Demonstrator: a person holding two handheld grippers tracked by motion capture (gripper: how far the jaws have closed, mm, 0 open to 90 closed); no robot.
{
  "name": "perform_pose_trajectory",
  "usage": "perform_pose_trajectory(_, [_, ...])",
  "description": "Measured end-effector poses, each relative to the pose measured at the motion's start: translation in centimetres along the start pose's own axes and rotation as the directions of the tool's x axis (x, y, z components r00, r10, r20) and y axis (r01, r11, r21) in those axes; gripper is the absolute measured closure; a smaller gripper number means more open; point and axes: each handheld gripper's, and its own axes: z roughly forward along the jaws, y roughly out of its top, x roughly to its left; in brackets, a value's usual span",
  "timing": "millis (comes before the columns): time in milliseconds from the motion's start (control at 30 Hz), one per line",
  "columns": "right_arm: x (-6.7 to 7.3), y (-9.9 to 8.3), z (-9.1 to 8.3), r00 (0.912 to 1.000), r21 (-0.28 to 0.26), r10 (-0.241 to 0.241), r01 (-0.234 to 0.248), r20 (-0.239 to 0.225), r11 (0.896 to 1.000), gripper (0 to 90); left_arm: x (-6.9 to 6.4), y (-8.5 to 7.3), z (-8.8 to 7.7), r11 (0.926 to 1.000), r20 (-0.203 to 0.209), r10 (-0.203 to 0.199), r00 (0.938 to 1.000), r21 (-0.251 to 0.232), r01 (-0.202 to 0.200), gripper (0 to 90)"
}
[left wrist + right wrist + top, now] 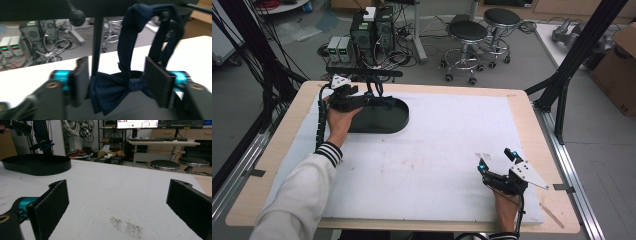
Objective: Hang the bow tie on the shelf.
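We see our left gripper (371, 97) over the black oval tray (397, 120) at the far left of the white mat (437, 150). In the left gripper view a navy bow tie (112, 92) sits between the jaws, its strap (130, 37) looped up over a black rod (97, 45) — the jaws stand apart on either side of the bow, and we cannot tell whether they press it. Our right gripper (497, 162) rests low over the mat near its front right corner, well apart from the tray — its jaws spread wide around nothing, a faint dark stain (126, 226) on the mat ahead of them.
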Motion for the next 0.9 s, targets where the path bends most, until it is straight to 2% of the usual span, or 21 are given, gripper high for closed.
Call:
perform_pose_trajectory(67, [0.0, 0.0, 0.0, 1.0, 0.0, 0.001, -0.001, -0.001, 1.0, 3.3, 0.2, -0.2, -0.7, 1.0, 0.041, 0.004, 0.9991, 0.0, -0.004, 29.3])
perform_pose_trajectory(133, [0.0, 0.0, 0.0, 1.0, 0.002, 0.003, -0.003, -0.001, 1.0, 3.3, 0.2, -0.4, -1.1, 1.0, 0.053, 0.007, 0.9985, 0.0, -0.007, 26.1])
perform_pose_trajectory(167, [0.0, 0.0, 0.0, 1.0, 0.003, 0.001, -0.001, 0.0, 1.0, 3.3, 0.5, -0.9, -2.3, 0.9998, 0.092, 0.013, 0.9957, -0.015, -0.012, 25.8])
perform_pose_trajectory(300, [0.0, 0.0, 0.0, 1.0, 0.003, -0.003, 0.003, -0.001, 1.0, 3.3, 0.8, -2.4, -5.3, 0.9986, 0.163, 0.015, 0.9865, -0.053, -0.006, 22.5])
perform_pose_trajectory(367, [0.1, 0.0, 0.0, 1.0, 0.002, -0.006, 0.006, 0.001, 1.0, 3.3, 1.0, -3.6, -7.1, 0.9974, 0.189, 0.028, 0.9815, -0.071, -0.015, 22.1])
perform_pose_trajectory(400, [0.1, 0.0, 0.0, 1.0, 0.002, -0.006, 0.006, 0.002, 1.0, 3.3, 1.0, -3.6, -7.1, 0.9974, 0.189, 0.028, 0.9815, -0.071, -0.015, 21.6])
perform_pose_trajectory(433, [0.0, 0.0, 0.0, 1.0, 0.002, -0.007, 0.007, 0.001, 1.0, 3.3, 1.3, -5.0, -9.2, 0.9927, 0.208, 0.038, 0.9774, -0.12, -0.013, 21.6])
perform_pose_trajectory(500, [0.0, 0.0, 0.0, 1.0, 0.002, -0.005, 0.005, 0.002, 1.0, 3.4, 1.6, -6.3, -10.8, 0.9892, 0.215, 0.052, 0.9751, -0.145, -0.021, 21.6])
perform_pose_trajectory(533, [0.0, 0.0, 0.0, 1.0, 0.004, -0.004, 0.004, 0.001, 1.0, 3.3, 1.6, -6.3, -10.8, 0.9892, 0.215, 0.052, 0.9751, -0.145, -0.021, 21.6])
perform_pose_trajectory(600, [0.0, 0.0, 0.0, 1.0, 0.005, -0.002, 0.002, 0.004, 1.0, 3.3, 2.0, -8.5, -13.1, 0.9827, 0.208, 0.077, 0.9752, -0.181, -0.039, 21.6])
perform_pose_trajectory(633, [0.1, 0.0, 0.0, 1.0, 0.009, 0.004, -0.004, 0.005, 1.0, 3.3, 2.0, -8.5, -13.1, 0.9827, 0.208, 0.077, 0.9752, -0.181, -0.039, 21.6])
perform_pose_trajectory(667, [0.0, 0.0, 0.0, 1.0, 0.01, 0.005, -0.005, 0.006, 1.0, 3.3, 2.4, -9.8, -14.4, 0.9782, 0.211, 0.077, 0.9745, -0.205, -0.032, 21.6])
perform_pose_trajectory(700, [0.1, 0.0, 0.0, 1.0, 0.009, 0.004, -0.004, 0.008, 1.0, 3.3, 2.6, -10.5, -15.0, 0.9751, 0.207, 0.085, 0.9745, -0.218, -0.039, 21.5])
perform_pose_trajectory(733, [0.1, 0.0, 0.1, 1.0, 0.007, -0.003, 0.003, 0.008, 1.0, 3.3, 2.6, -10.5, -15.0, 0.9751, 0.207, 0.085, 0.9745, -0.218, -0.039, 21.5])
perform_pose_trajectory(767, [0.1, 0.0, 0.1, 0.9999, 0.008, -0.015, 0.014, 0.006, 1.0, 3.3, 2.9, -11.7, -15.9, 0.97, 0.216, 0.084, 0.9729, -0.241, -0.031, 21.5])
perform_pose_trajectory(800, [0.2, 0.0, 0.1, 0.9998, 0.009, -0.018, 0.018, 0.005, 1.0, 3.3, 2.9, -11.7, -15.9, 0.97, 0.216, 0.084, 0.9729, -0.241, -0.031, 21.1])
perform_pose_trajectory(900, [0.3, 0.0, 0.1, 0.9997, 0.013, -0.023, 0.023, 0.008, 1.0, 3.3, 3.2, -13.8, -17.3, 0.9672, 0.236, 0.075, 0.969, -0.254, -0.013, 19.8])
